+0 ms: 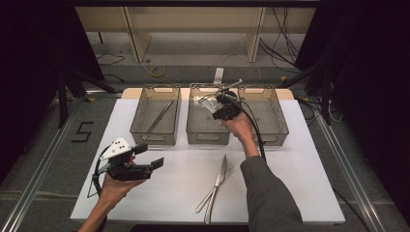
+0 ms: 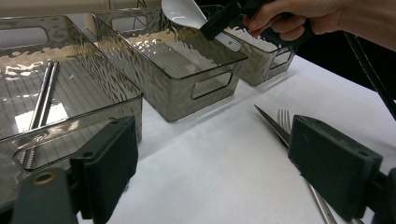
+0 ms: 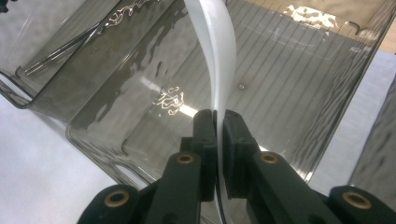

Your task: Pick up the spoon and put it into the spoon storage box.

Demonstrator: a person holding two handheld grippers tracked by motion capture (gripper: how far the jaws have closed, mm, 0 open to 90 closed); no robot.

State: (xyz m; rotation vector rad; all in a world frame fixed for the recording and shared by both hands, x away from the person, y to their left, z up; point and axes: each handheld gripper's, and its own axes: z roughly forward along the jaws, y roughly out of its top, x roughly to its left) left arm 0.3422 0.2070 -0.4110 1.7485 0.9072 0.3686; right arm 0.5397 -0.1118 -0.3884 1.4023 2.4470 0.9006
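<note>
Right gripper (image 3: 216,126) pinches a white plastic spoon (image 3: 219,51) by its handle above the middle bin (image 1: 208,137); left gripper (image 1: 145,155) rests spread over the table (image 1: 183,193). Smooth, light and stiff, the spoon looks prone to pivoting; hold it mid-handle. Left gripper view reveals its bowl; high view shows knife (image 1: 221,173), fork (image 1: 216,189) and chopsticks (image 1: 158,117).

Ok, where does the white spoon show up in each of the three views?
High view: white spoon upper centre, over the middle bin, in the right gripper.
Left gripper view: top centre, above that bin.
Right gripper view: centre, clamped edge-on between the jaws.
Shared landmark: the middle bin.
</note>
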